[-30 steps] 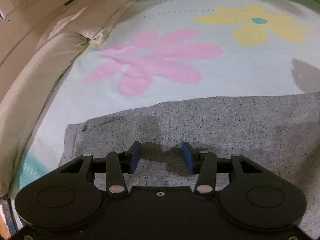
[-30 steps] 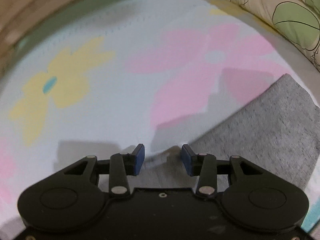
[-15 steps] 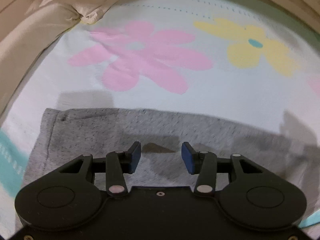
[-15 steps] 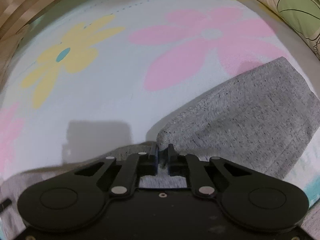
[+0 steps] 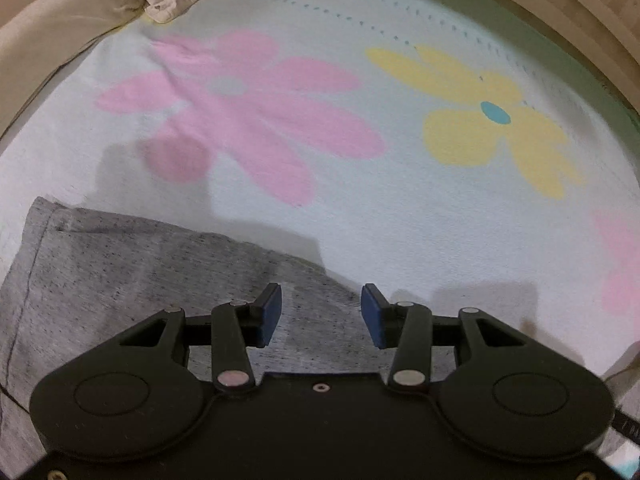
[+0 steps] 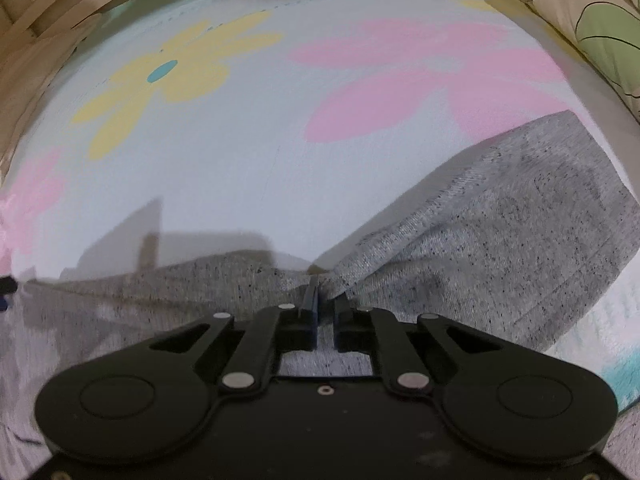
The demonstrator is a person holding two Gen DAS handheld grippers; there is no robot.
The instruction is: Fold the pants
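1. The grey pants (image 6: 500, 232) lie on a flowered sheet (image 5: 400, 220), at its near side.
2. The right hand-held gripper (image 6: 325, 304) is clenched on a fold of the pants, pulling it into a ridge.
3. The left hand-held gripper (image 5: 320, 316) is released, jaws wide above the pants (image 5: 140, 280), gripping nothing.
4. A pillow (image 5: 80, 4) sits far left.

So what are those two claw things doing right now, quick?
Left gripper: open, holding nothing, above the grey pants.
Right gripper: closed, pinching a fold of the grey pants.
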